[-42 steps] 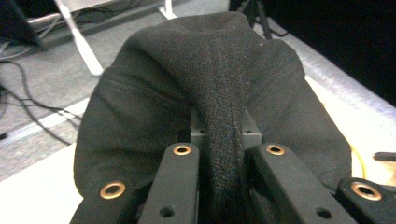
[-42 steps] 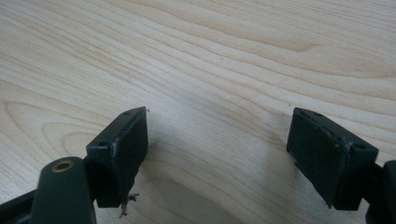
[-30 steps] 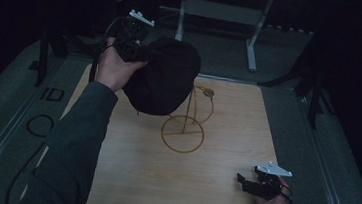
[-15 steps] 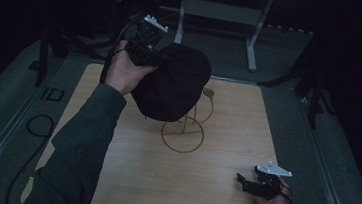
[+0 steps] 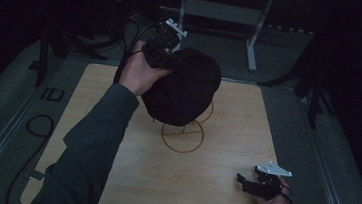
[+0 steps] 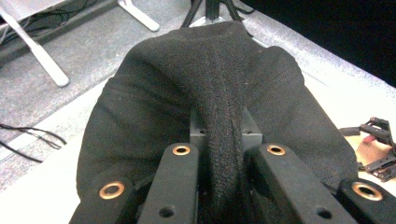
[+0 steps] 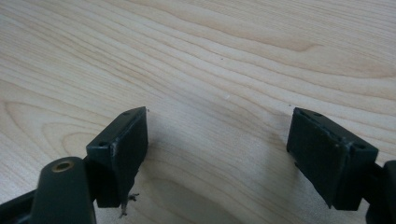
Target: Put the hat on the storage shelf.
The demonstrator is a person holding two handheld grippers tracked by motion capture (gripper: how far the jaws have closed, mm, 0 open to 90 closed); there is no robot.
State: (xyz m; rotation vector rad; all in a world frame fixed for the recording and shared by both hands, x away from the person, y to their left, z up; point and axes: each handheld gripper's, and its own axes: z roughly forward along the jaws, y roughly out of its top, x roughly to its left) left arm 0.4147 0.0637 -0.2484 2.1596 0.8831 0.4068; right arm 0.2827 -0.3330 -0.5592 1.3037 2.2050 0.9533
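High view: left gripper [image 5: 166, 50] pinches the black hat [image 5: 185, 92] above the wire stand [image 5: 182, 135], mid-table. Right gripper [image 5: 251, 181] rests near the near-right edge of the table [image 5: 94, 98], w/ free wood around.

Left gripper view: jaws clamp a fold of hat [image 6: 205, 93].

Right gripper view: jaws wide, nothing betw. them.

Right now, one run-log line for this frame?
left claw: shut on black hat, held above wire stand | right claw: open, empty, low over wooden table

Dim, murky high view, brighter sharp gripper views, soft shadows
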